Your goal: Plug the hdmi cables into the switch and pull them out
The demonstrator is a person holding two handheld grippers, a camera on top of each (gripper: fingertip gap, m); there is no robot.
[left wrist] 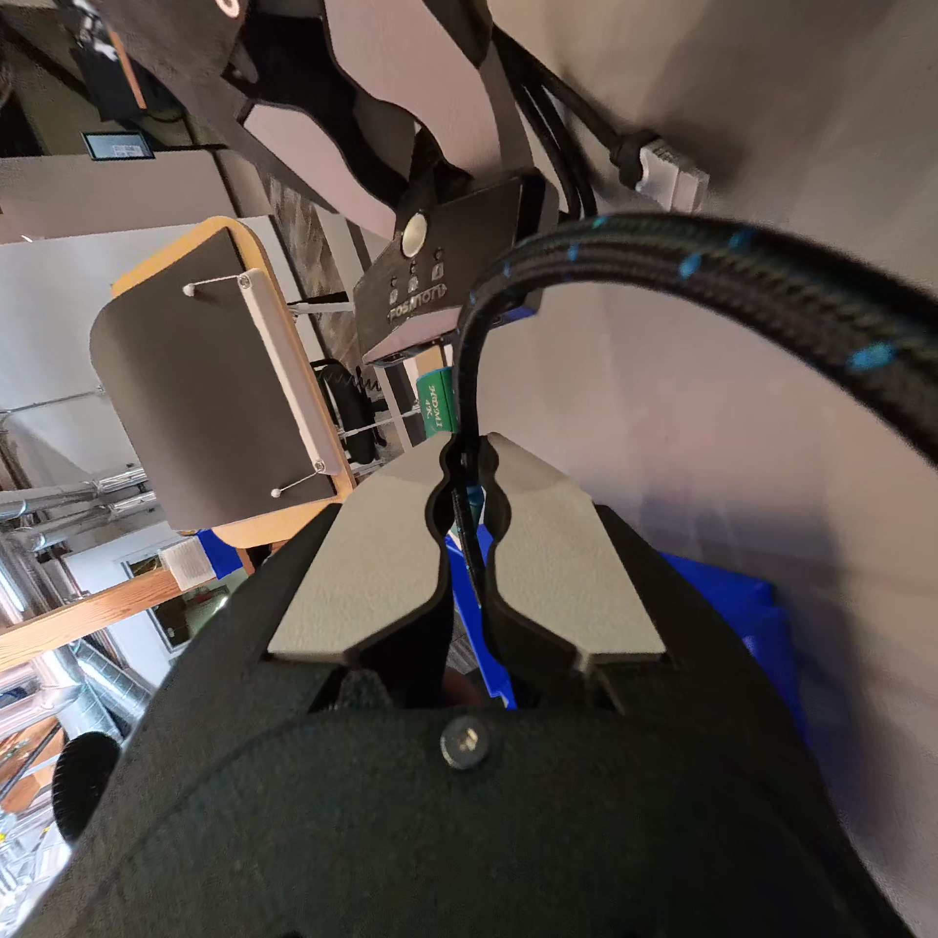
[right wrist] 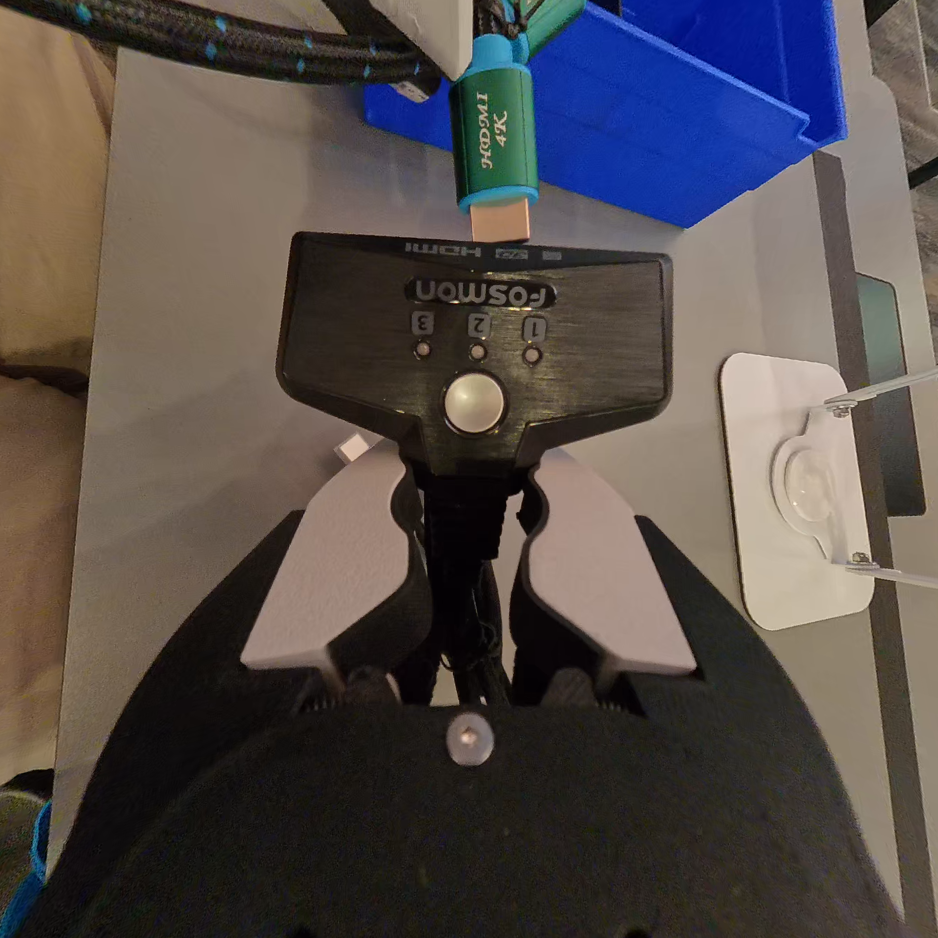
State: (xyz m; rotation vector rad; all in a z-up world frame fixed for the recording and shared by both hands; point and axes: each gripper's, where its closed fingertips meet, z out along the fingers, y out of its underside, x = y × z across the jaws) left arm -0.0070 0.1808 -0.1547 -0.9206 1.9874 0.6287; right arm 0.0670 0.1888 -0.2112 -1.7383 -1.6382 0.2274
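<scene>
The black HDMI switch (right wrist: 472,345) lies on the grey table, with one round button and three small lights. My right gripper (right wrist: 469,487) is shut on the switch's black tail cable at its near end. A green HDMI plug (right wrist: 495,147) points at the switch's far edge. Its gold tip (right wrist: 500,226) meets that edge and most of the metal shows. My left gripper (left wrist: 469,451) is shut on the black-and-blue braided cable (left wrist: 710,264) just behind the green plug (left wrist: 436,406). The switch (left wrist: 446,269) lies beyond it. One left finger (right wrist: 446,35) shows at the top of the right wrist view.
A blue bin (right wrist: 660,101) stands just behind the switch, and shows under my left gripper (left wrist: 710,609). A white pad with a clear dome (right wrist: 792,487) sits to the right. A silver connector (left wrist: 665,172) lies on the table beside black cables. The table's left edge (right wrist: 101,355) is close.
</scene>
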